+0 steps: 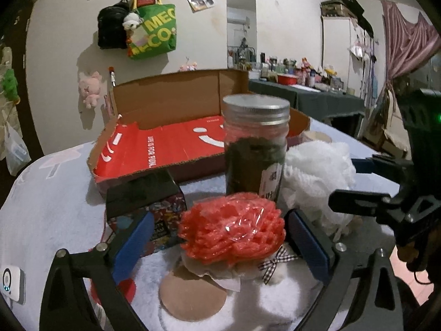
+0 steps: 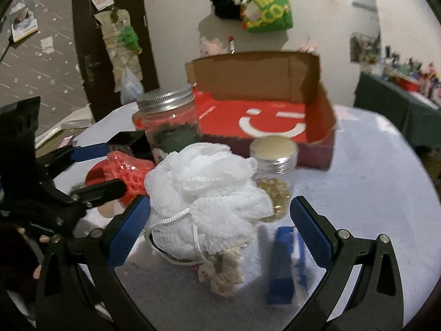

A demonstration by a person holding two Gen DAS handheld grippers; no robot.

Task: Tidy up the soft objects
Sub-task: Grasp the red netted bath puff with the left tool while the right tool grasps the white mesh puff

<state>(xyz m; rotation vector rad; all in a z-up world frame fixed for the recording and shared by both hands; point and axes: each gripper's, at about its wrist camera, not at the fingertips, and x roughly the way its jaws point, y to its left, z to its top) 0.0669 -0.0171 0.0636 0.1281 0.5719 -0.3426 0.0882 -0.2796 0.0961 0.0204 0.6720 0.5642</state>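
Observation:
A red foam net (image 1: 231, 229) lies on a white plush toy with a checked bow (image 1: 273, 264). My left gripper (image 1: 220, 234) is open, with a blue pad on each side of the net and not pressing it. A white mesh bath pouf (image 2: 204, 198) rests on the pale blue cloth between the pads of my open right gripper (image 2: 220, 229); the left pad is at its side and the right pad stands apart. The pouf (image 1: 319, 171) and right gripper (image 1: 355, 184) also show in the left wrist view. The left gripper (image 2: 93, 169) shows around the net (image 2: 126, 171) in the right wrist view.
An open cardboard box with a red floor (image 1: 165, 143) stands behind. Just behind the net is a tall jar with a metal lid (image 1: 255, 149). A dark patterned carton (image 1: 148, 207) lies at the left. Near the pouf are a small jar (image 2: 275, 160), a blue stapler (image 2: 286, 264) and a beige plush (image 2: 226, 273).

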